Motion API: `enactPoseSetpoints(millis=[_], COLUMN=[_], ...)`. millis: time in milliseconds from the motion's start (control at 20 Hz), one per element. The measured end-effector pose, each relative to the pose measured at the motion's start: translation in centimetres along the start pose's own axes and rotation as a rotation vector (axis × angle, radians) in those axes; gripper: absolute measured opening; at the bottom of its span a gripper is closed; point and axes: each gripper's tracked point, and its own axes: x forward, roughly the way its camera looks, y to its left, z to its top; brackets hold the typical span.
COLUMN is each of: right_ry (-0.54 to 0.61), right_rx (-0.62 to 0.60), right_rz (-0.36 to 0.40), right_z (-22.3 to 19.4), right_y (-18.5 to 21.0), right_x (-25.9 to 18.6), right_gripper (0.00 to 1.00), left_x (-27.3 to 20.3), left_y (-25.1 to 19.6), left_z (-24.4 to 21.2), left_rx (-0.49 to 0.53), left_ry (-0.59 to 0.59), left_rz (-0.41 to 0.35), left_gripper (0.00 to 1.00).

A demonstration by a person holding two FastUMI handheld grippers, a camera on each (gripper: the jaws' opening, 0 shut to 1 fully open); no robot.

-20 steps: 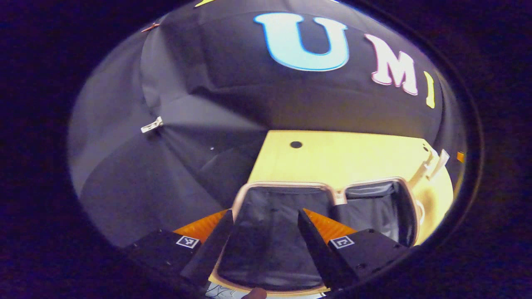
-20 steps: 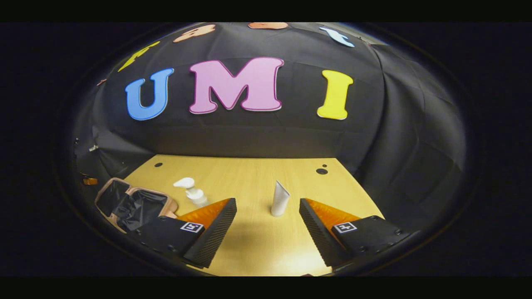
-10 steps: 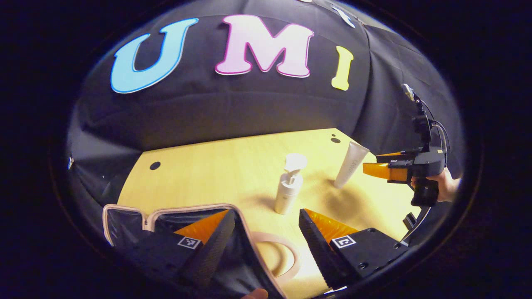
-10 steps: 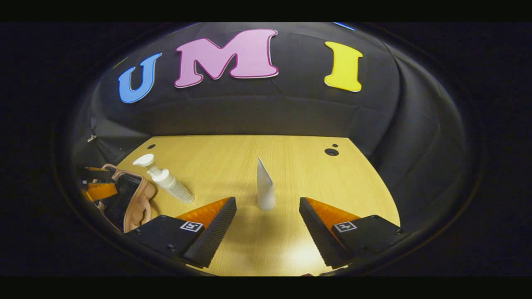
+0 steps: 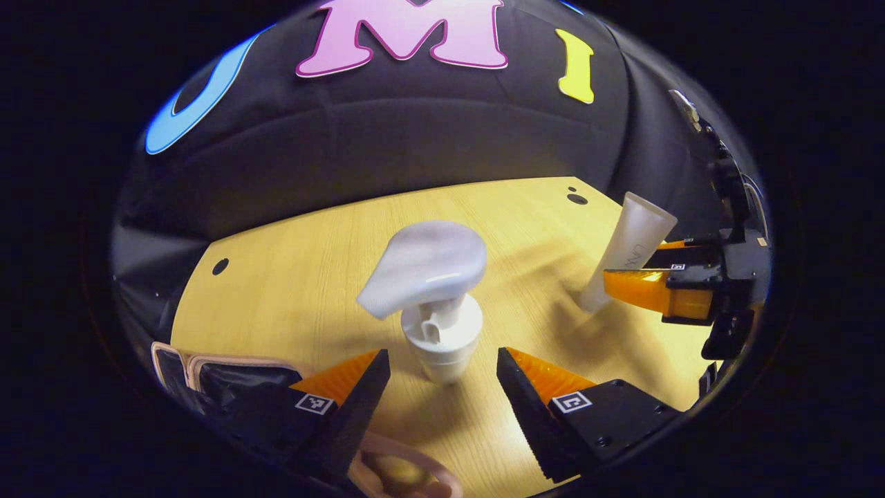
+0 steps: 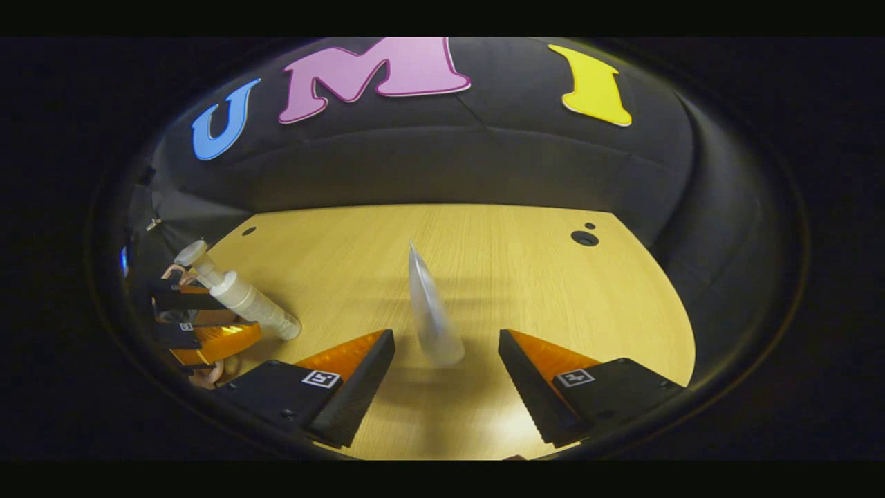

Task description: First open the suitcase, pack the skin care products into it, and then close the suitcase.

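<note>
Left hand-held gripper (image 5: 442,377) has closed in on pump bottle (image 5: 432,297).

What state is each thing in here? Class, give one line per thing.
Pump bottle: upright on the table, between the left claw's fingers, not gripped.
Tube: standing cap down, between the right claw's fingers, not gripped.
Suitcase: open, dark lining showing.
Left claw: open.
Right claw: open.
</note>
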Motion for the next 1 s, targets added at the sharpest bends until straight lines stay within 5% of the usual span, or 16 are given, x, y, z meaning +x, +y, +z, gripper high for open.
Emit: enactPoseSetpoints(millis=[150,200,300,350,400,600,700,800,850,900,1000], right_ry=[0.015,0.021,0.065,0.052,0.062,0.087,0.06,0.035,0.031,0.021,0.004], right_rx=[0.033,0.036,0.053,0.077,0.076,0.091,0.122,0.143,0.155,0.168,0.162], right_rz=[0.026,0.024,-0.007,-0.011,-0.017,0.026,0.063,0.098,0.119,0.143,0.169], right_z=[-0.3,-0.4,-1.7,-1.1,-0.9,-0.9,0.3,1.8,2.0,2.5,2.9], right_y=[0.7,0.7,-0.2,0.0,0.0,1.0,2.3,3.8,4.8,5.9,7.9], right_x=[1.5,2.1,2.9,3.1,3.1,0.7,-1.4,-3.6,-4.7,-5.8,-7.9], right_gripper=[0.91,0.96,0.72,0.59,0.47,0.29,0.36,0.36,0.28,0.36,0.36], left_x=[0.4,0.4,0.6,0.1,2.0,-0.5,-1.6,-2.4,-3.0,-3.3,-4.5], left_y=[-0.8,-0.8,-1.2,-1.4,-1.8,-1.1,-0.7,-0.4,0.3,0.5,1.5], left_z=[0.0,-0.2,-0.8,-0.6,-0.9,-0.1,0.5,0.6,0.4,-0.2,-1.1], left_rx=[0.012,0.013,-0.008,-0.043,-0.07,-0.103,-0.087,-0.087,-0.083,-0.073,-0.043], left_ry=[0.021,0.023,0.053,0.061,0.071,0.079,0.062,0.056,0.061,0.07,0.107], left_rz=[0.007,0.004,-0.033,-0.051,-0.04,-0.083,-0.123,-0.175,-0.191,-0.206,-0.225], left_gripper=[0.98,0.99,0.97,0.89,0.59,0.52,0.53,0.53,0.53,0.53,0.52])
